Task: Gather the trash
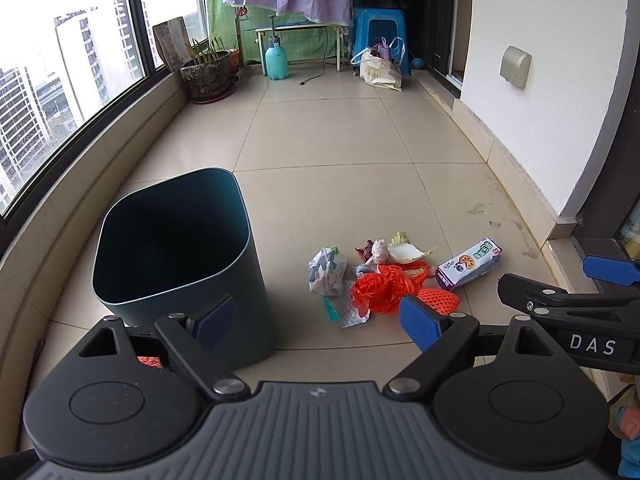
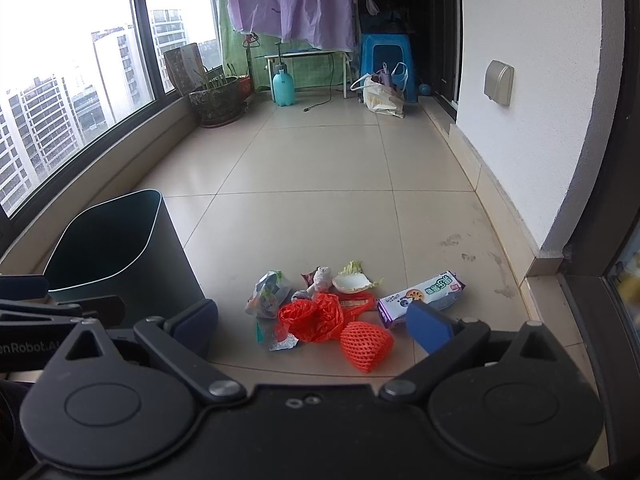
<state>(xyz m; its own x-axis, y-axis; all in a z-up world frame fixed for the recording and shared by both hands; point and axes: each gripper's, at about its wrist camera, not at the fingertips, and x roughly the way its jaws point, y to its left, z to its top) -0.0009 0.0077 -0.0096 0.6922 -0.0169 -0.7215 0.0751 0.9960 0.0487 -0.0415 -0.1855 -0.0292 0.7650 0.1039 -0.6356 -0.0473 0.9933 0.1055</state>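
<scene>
A dark teal trash bin (image 1: 176, 248) stands open on the tiled floor, also at the left of the right wrist view (image 2: 120, 256). To its right lies a pile of trash: an orange plastic bag (image 1: 380, 286) (image 2: 314, 316), an orange foam net (image 1: 440, 300) (image 2: 366, 344), a purple and white carton (image 1: 468, 264) (image 2: 420, 298), a crumpled wrapper bag (image 1: 328, 272) (image 2: 268, 294), a cabbage leaf (image 1: 404, 250) (image 2: 352, 278). My left gripper (image 1: 316, 320) is open and empty, just short of the bin and the pile. My right gripper (image 2: 316, 324) is open and empty above the pile's near edge; it also shows in the left wrist view (image 1: 568, 292).
A window wall and low ledge (image 1: 80, 184) run along the left. A white wall (image 1: 540, 100) runs along the right. At the far end stand a potted plant (image 1: 208, 72), a teal sprayer bottle (image 1: 276, 60), a blue stool (image 1: 380, 28) and a shopping bag (image 1: 380, 70).
</scene>
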